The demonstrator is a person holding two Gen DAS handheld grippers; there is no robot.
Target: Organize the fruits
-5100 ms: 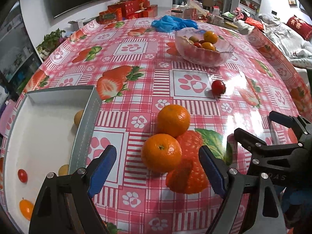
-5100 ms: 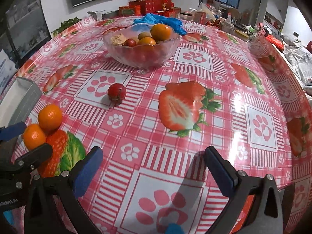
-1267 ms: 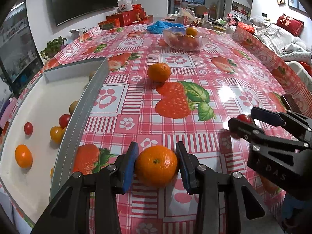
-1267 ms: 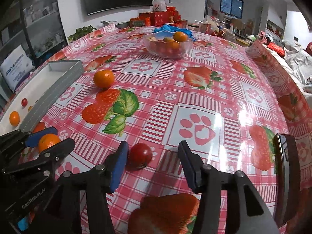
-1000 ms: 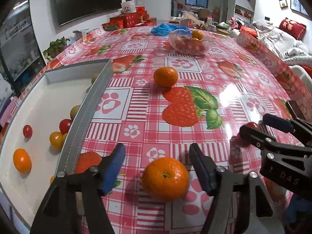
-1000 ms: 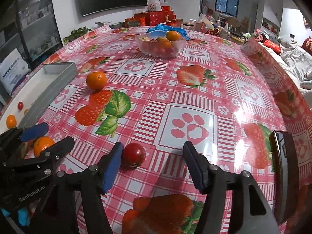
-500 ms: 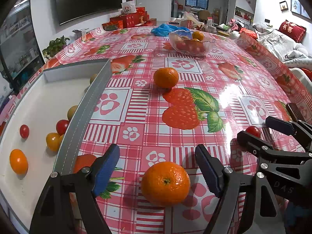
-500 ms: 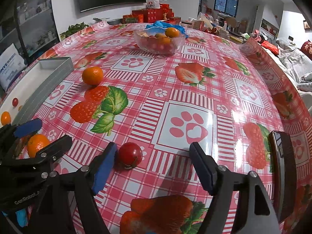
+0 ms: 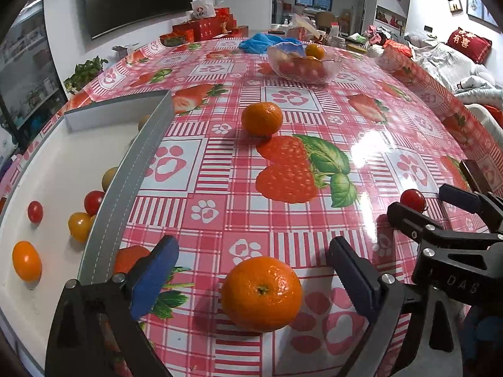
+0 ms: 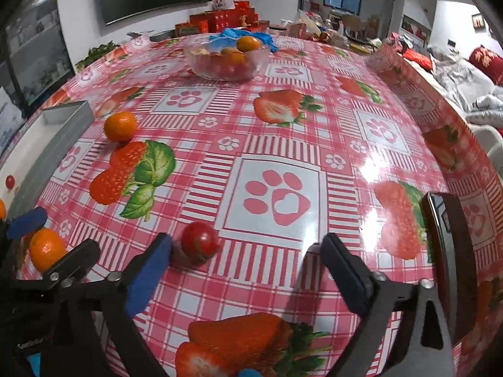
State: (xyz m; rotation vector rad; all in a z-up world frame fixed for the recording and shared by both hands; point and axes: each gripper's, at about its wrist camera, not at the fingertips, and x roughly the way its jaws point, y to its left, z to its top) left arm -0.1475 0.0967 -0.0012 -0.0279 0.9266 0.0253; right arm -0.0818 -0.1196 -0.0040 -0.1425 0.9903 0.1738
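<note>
CHANGE: left tool [image 9: 253,270] and right tool [image 10: 246,259] jaws have just been opening, now wide, gripping nothing | FRUIT: mandarin [image 9: 261,293] sits free between left pads, cherry tomato [image 10: 200,242] beside right tool's left pad, both near on tabletop [image 9: 239,169] | MEANING: 2 fruits released outside the tray [image 9: 125,176] at left; 1 mandarin [image 9: 262,118] remains farther off.

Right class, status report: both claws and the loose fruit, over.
Left claw open, round orange mandarin free between pads. Right claw open, small red tomato beside left pad. Jaws just opened. Nothing blocking.
</note>
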